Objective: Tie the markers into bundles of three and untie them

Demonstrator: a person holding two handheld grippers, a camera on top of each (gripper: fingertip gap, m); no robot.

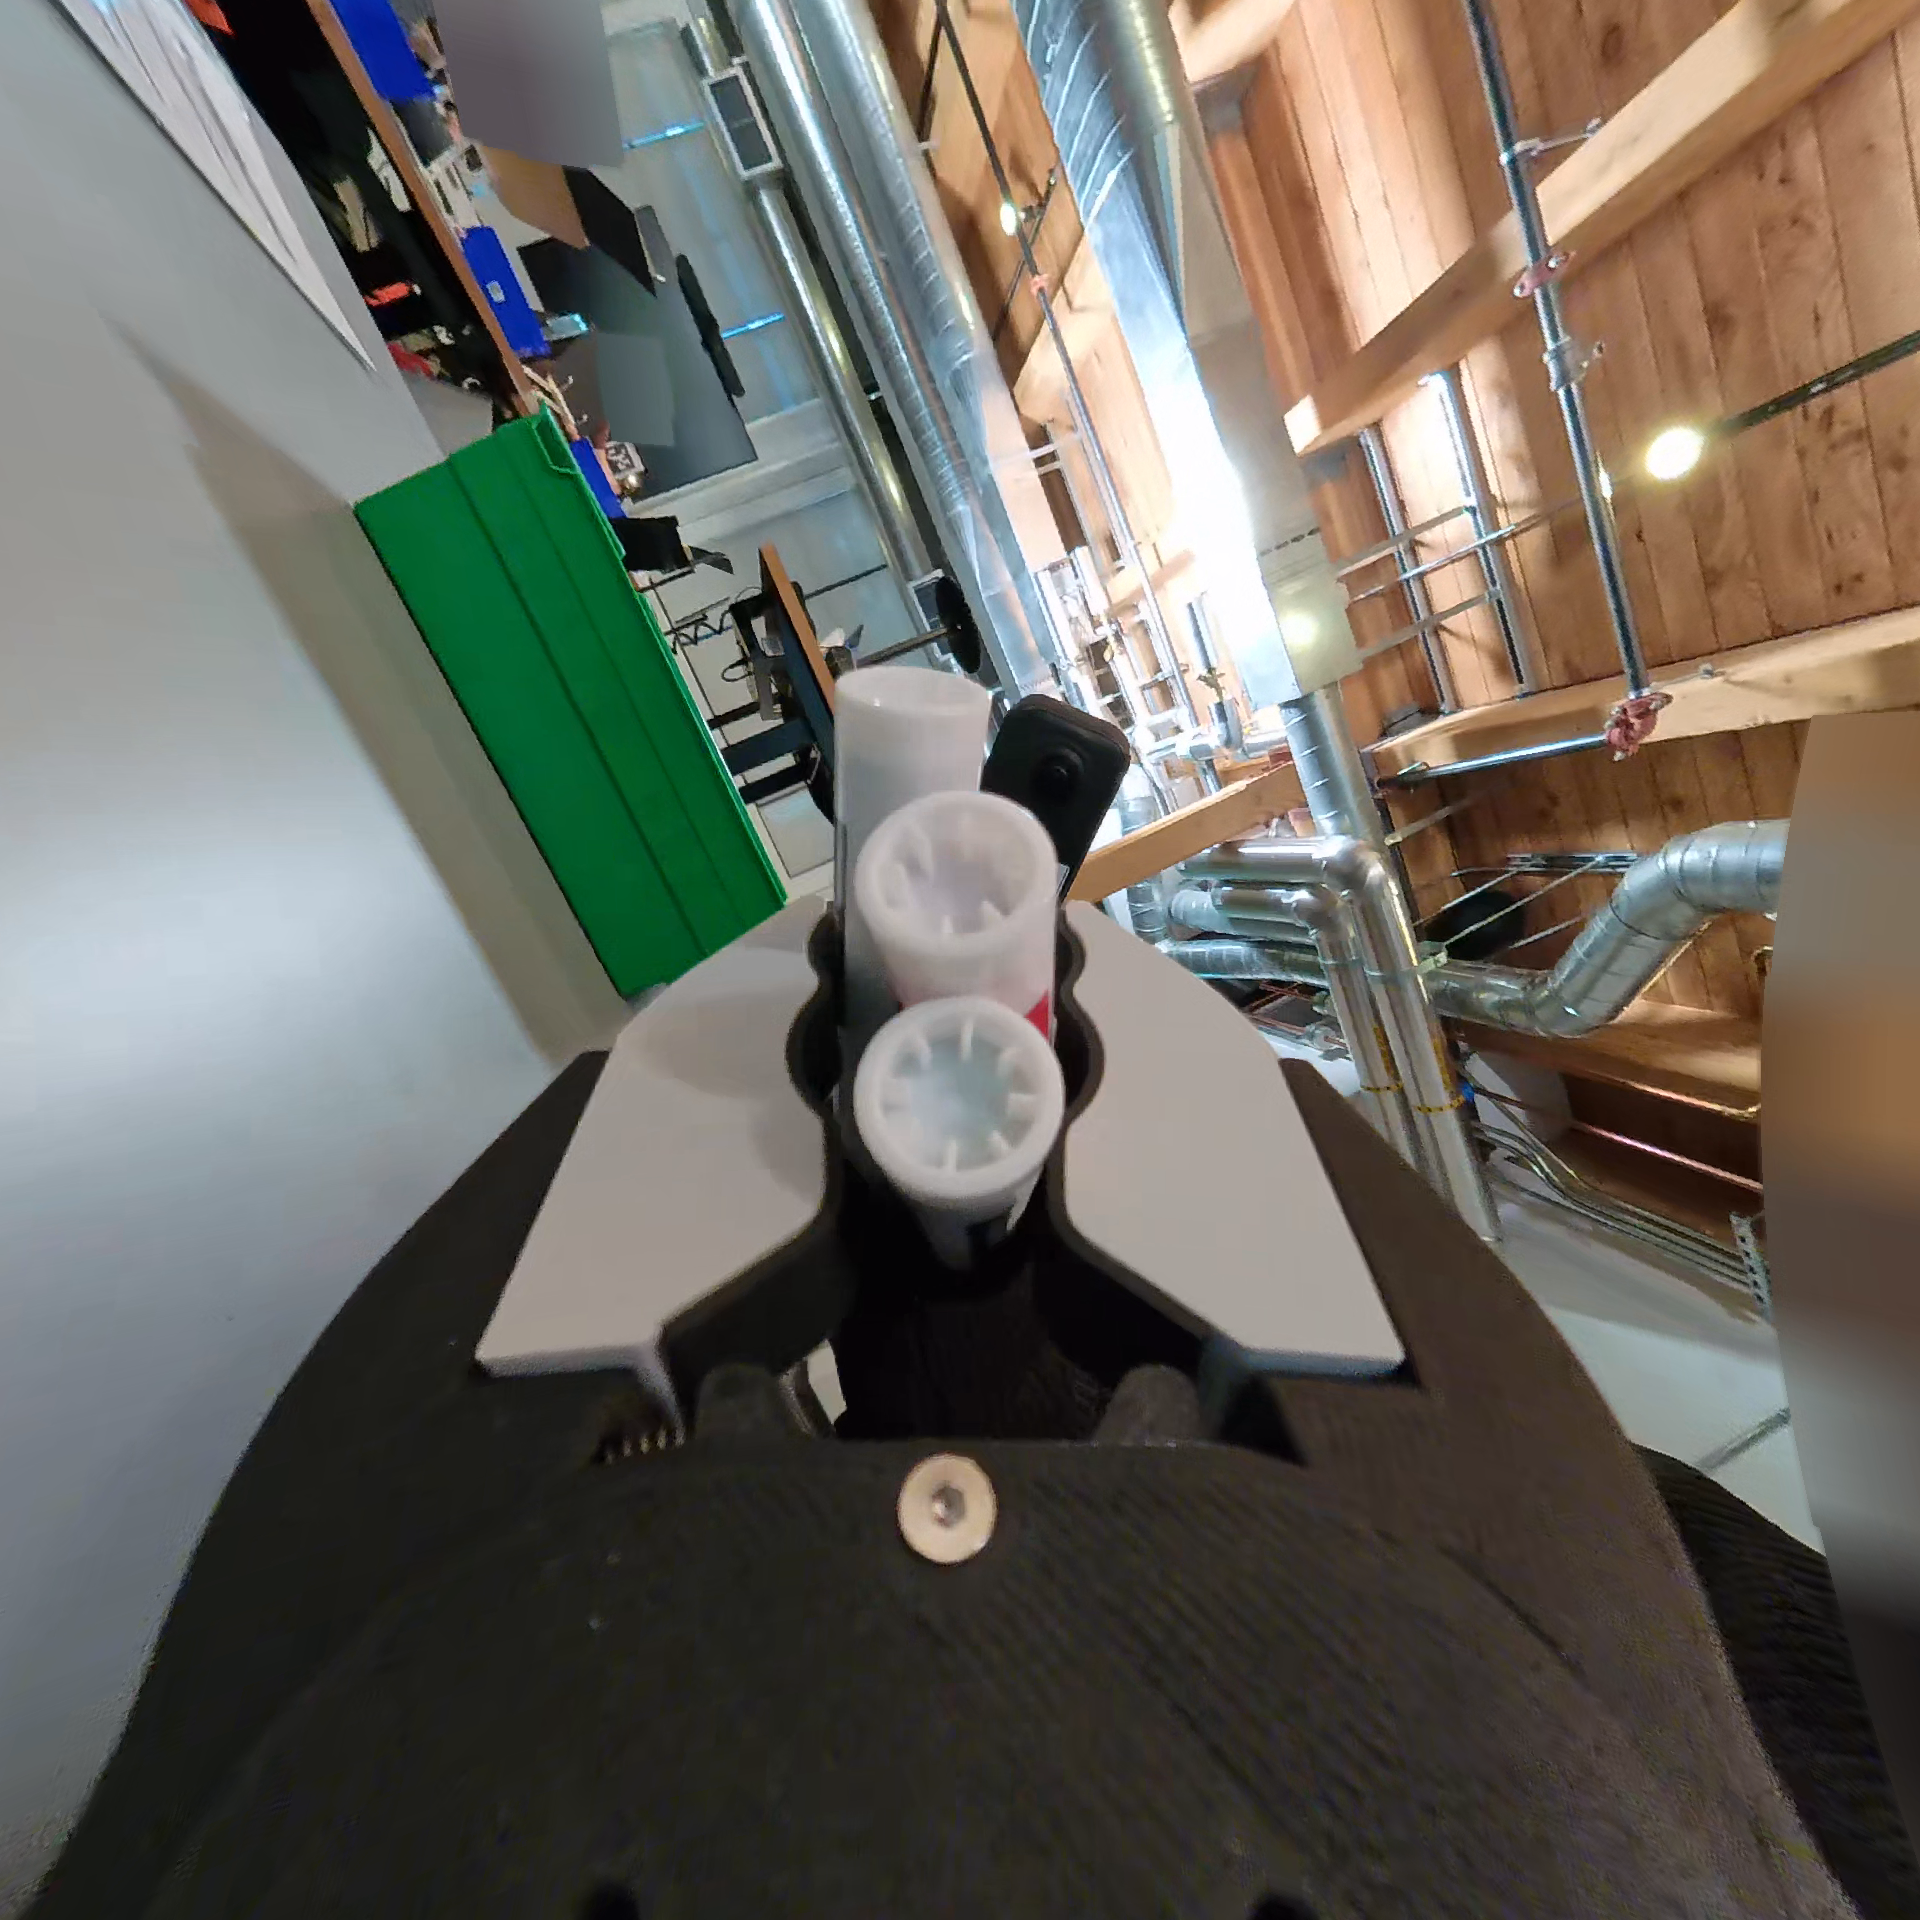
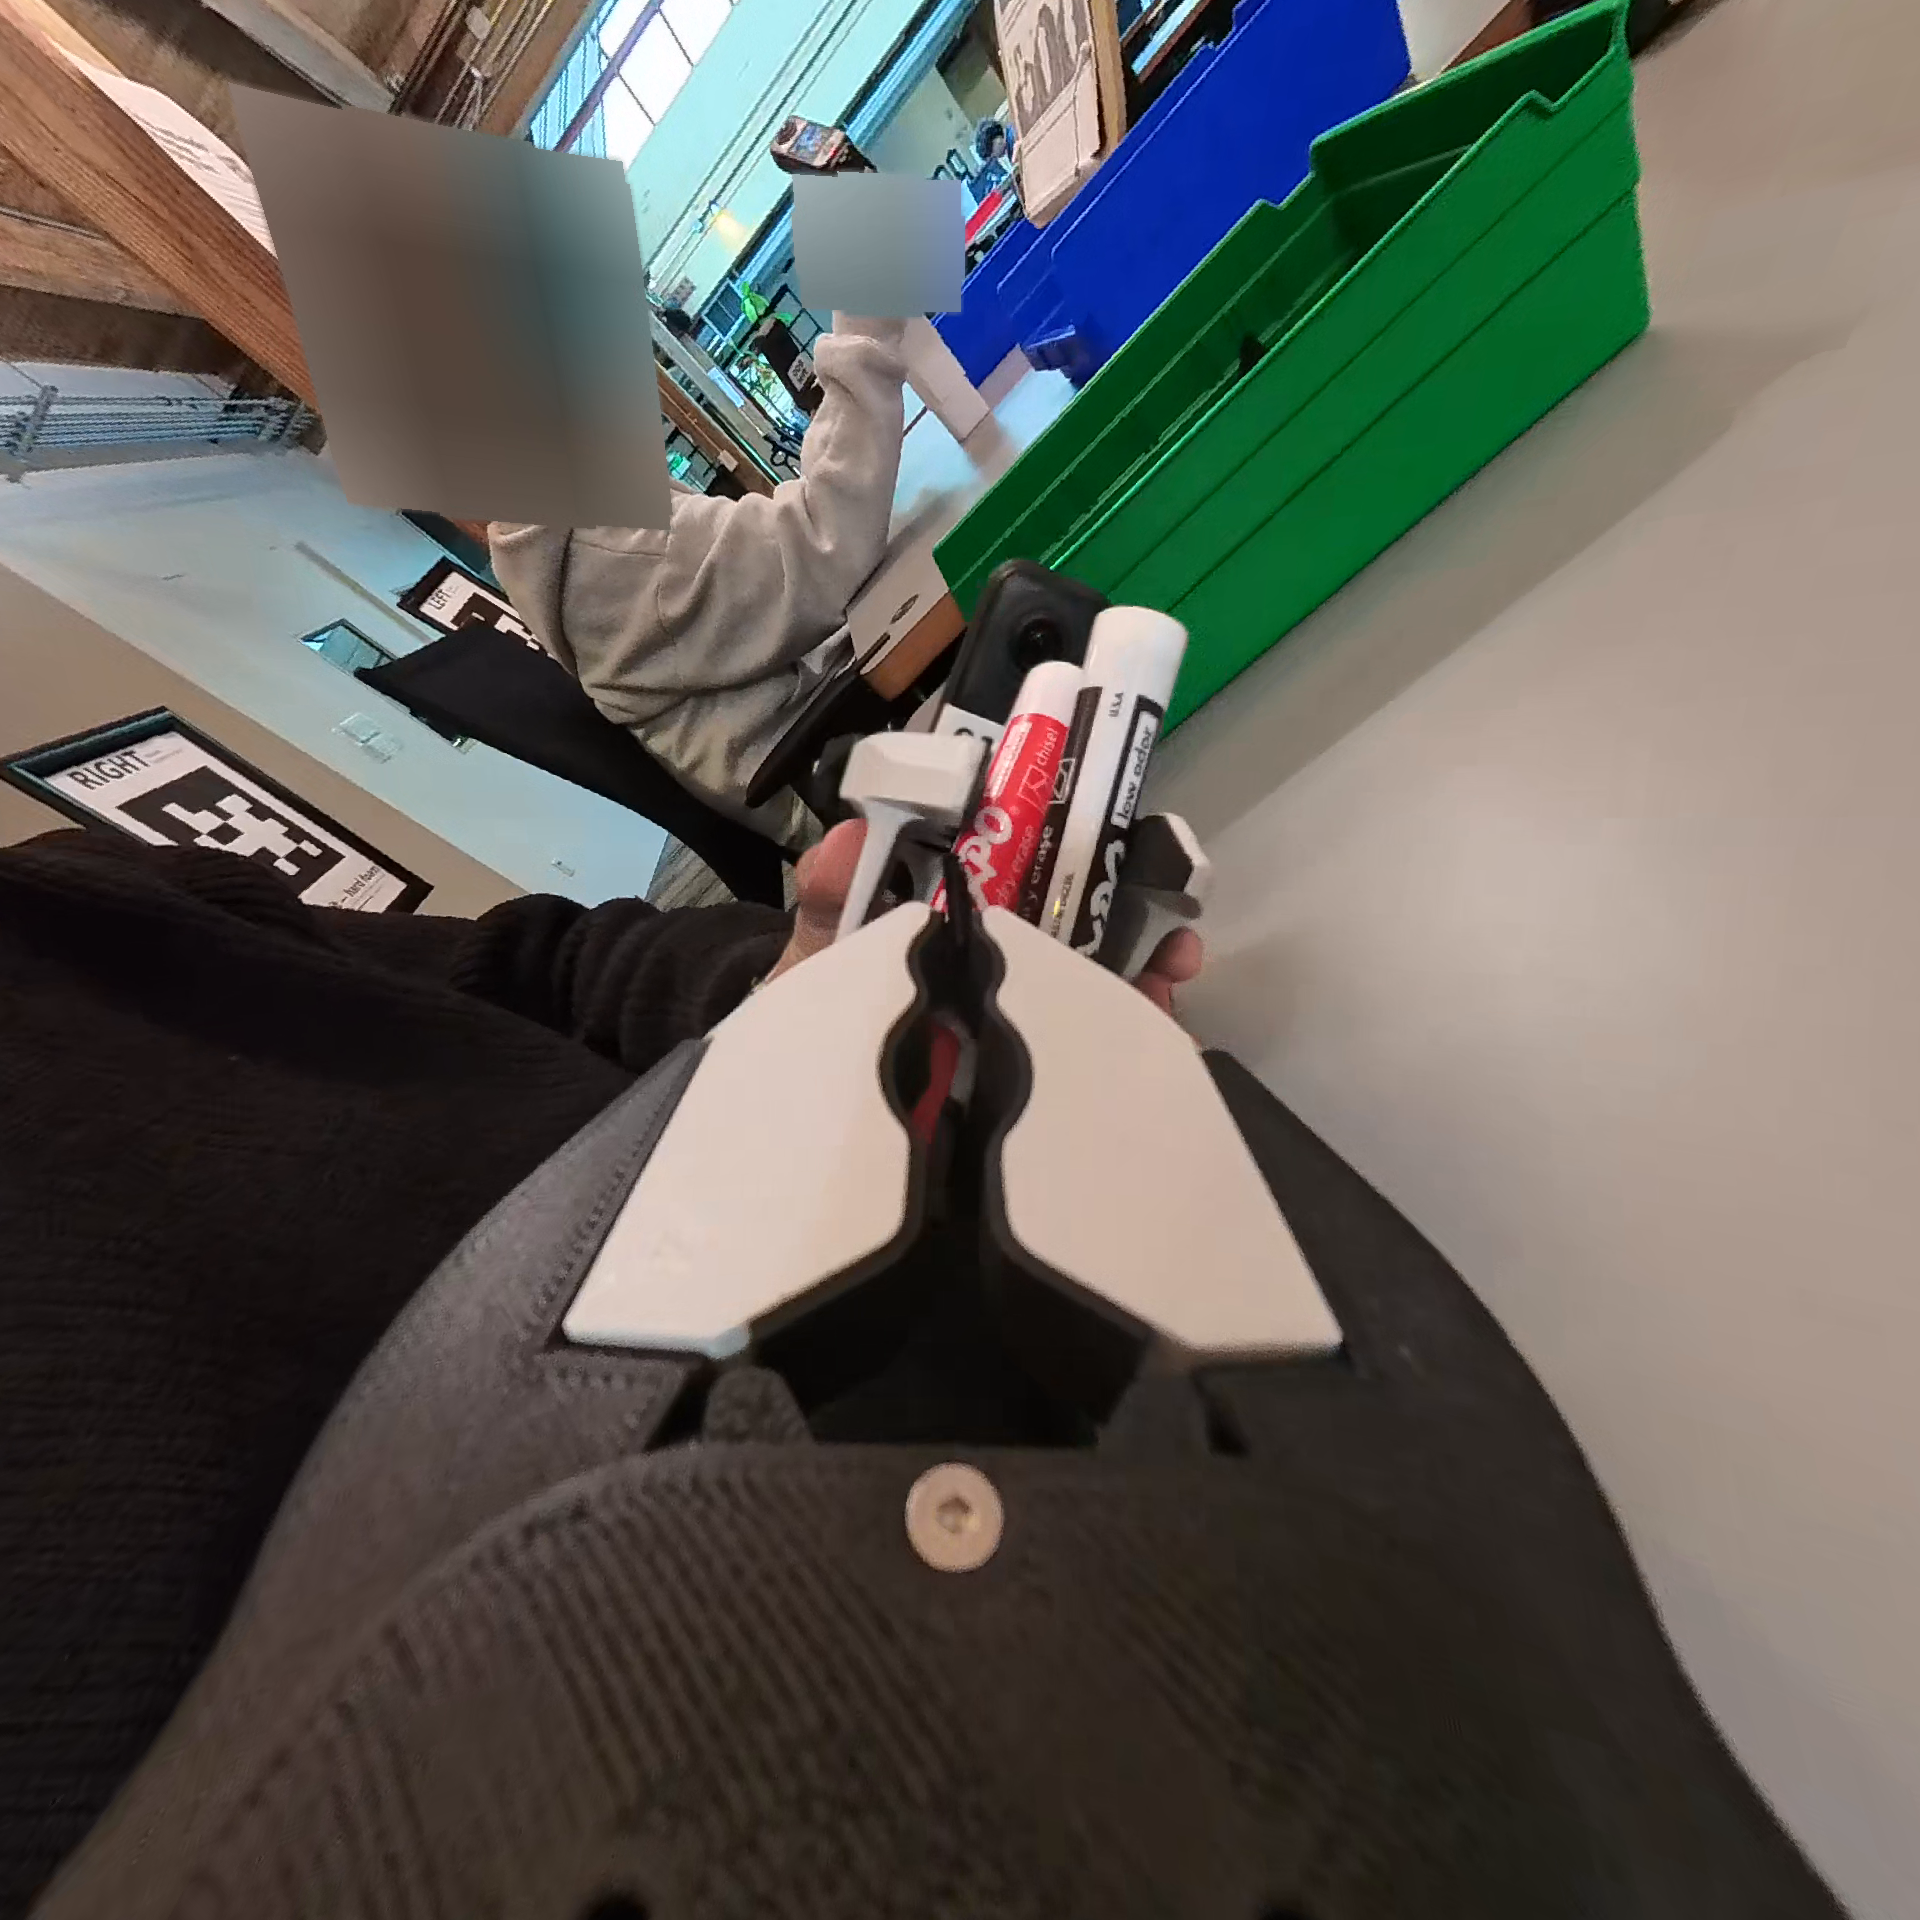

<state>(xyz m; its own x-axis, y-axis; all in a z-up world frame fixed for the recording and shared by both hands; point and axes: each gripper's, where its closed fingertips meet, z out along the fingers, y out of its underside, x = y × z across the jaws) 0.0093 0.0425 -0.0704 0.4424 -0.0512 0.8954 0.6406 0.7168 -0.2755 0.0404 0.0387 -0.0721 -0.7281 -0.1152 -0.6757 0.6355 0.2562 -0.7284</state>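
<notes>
Left wrist view looks steeply upward. The left gripper (image 1: 951, 997) has its jaws closed around a bundle of white markers (image 1: 956, 1112), whose ribbed butt ends face the lens, one above the other, with a third barrel behind them. Just beyond the bundle stands a black camera (image 1: 1055, 774). A green bin (image 1: 561, 707) sits on the grey bench (image 1: 208, 831), and metal ducts (image 1: 904, 312) run under a timber ceiling.

Right wrist view shows the right gripper (image 2: 956, 956) with its jaws drawn almost together. A strip of red and white shows in the slit between them, but I cannot tell whether they pinch it. Just ahead, a hand (image 2: 831, 873) in a black sleeve (image 2: 312, 1039) holds the left gripper, which clamps a red-labelled marker (image 2: 1023, 769) and a black-labelled marker (image 2: 1122, 727) side by side. The green bin lies near, a blue bin (image 2: 1195, 177) behind it, and a person in a grey hoodie (image 2: 727, 582) sits farther off.
</notes>
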